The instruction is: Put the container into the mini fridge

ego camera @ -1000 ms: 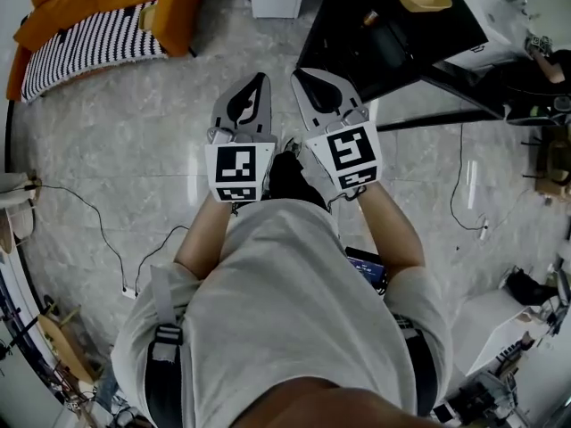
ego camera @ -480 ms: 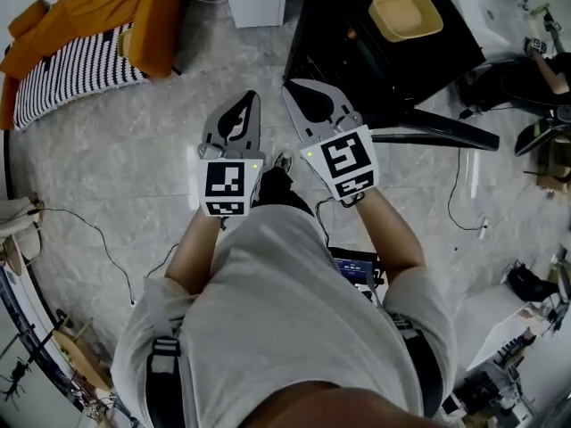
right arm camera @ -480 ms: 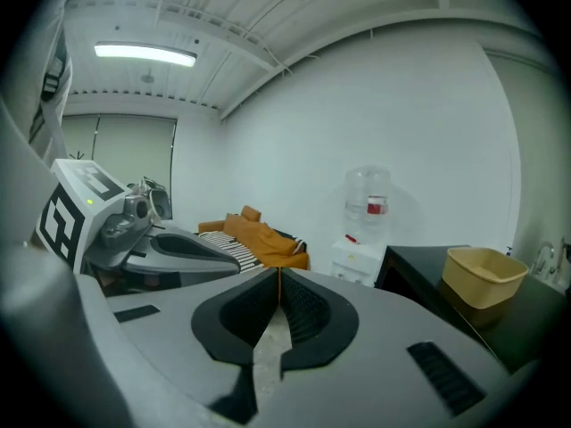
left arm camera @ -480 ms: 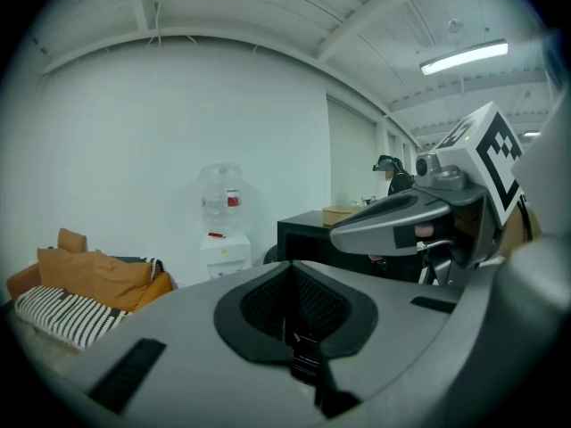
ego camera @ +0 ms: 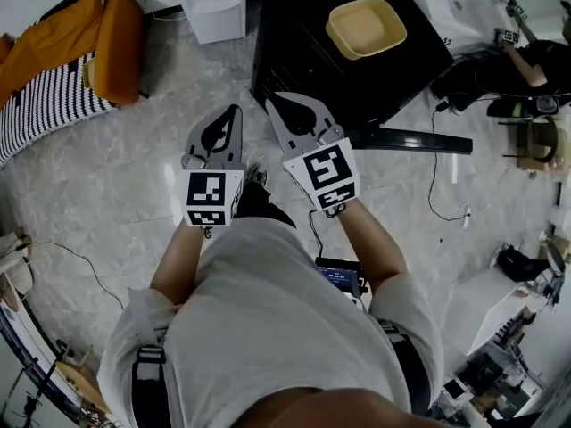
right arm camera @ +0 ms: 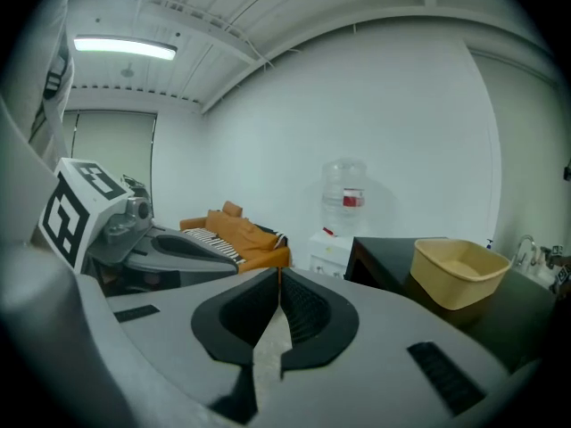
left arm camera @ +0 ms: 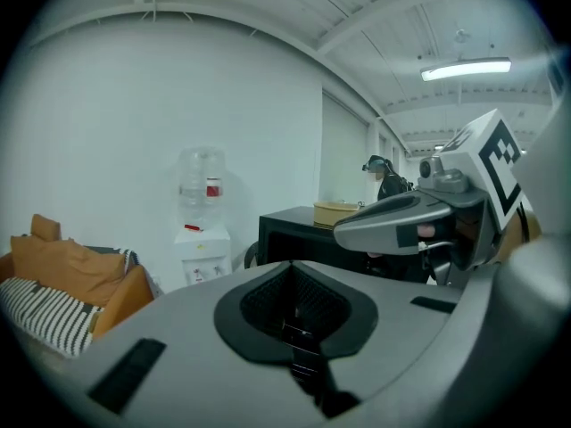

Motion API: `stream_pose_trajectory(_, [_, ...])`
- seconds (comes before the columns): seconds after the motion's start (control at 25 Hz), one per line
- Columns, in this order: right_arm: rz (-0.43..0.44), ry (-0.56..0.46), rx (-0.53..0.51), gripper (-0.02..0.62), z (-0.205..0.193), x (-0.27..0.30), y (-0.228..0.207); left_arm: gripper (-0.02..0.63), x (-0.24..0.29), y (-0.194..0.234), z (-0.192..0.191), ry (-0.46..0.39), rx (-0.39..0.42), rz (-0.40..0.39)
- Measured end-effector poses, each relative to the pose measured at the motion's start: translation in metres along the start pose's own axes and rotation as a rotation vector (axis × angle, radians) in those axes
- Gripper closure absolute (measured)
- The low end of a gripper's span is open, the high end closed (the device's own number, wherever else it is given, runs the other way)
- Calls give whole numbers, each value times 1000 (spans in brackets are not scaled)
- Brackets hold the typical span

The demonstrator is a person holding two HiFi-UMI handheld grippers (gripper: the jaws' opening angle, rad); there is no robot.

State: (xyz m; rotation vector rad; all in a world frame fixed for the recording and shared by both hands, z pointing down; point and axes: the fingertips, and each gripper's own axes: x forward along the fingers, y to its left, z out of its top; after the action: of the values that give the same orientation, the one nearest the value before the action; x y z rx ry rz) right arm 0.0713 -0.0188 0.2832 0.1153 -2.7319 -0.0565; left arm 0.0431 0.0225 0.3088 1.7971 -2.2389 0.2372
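1. Pointing toward the black mini fridge [ego camera: 299, 56], the left gripper [ego camera: 234, 114] and right gripper [ego camera: 275, 103] are side by side, each clenched on nothing.
2. Yellow container [ego camera: 366, 27]: on the mini fridge's top, well apart from both grippers.
3. Water dispenser [ego camera: 212, 3]: just left of the mini fridge; orange sofa [ego camera: 116, 34] farther left.
4. Cable [ego camera: 434, 181]: on the floor [ego camera: 116, 176], right of the mini fridge.

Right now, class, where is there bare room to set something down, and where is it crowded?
Bare: the black unit's top left of the yellow container, and grey floor between the sofa and the left tongs. Crowded: right of the unit, among cables.
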Motion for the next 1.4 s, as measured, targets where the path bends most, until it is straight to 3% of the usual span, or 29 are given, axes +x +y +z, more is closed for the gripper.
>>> stream_pose_trajectory(0.12, [-35,21,-33,555,-2,7,-6,595,20,10,1,1,-22,-37])
stream_pose_trajectory(0.28, [-150,37,-3,555,-9,9,-22,595,53,3,13,19,92,-186])
stream_pose_trajectory(0.4, [-211,75,9,555,-10,15,-31,595,79,1,27,28,130,-303])
stream_pose_trajectory(0.56, [-268,114,75,555,4,23,-44,595,99,15,48,39,99,-418])
stream_pose_trajectory(0.84, [-494,176,134,555,19,23,-81,595,139,30,67,-15,115,-586])
stream_pose_trajectory(1.12, [-656,267,200,555,13,19,-94,595,142,12,75,-32,158,-776])
stream_pose_trajectory(1.4, [-743,351,207,555,8,-2,-112,595,145,-5,61,-3,176,-901])
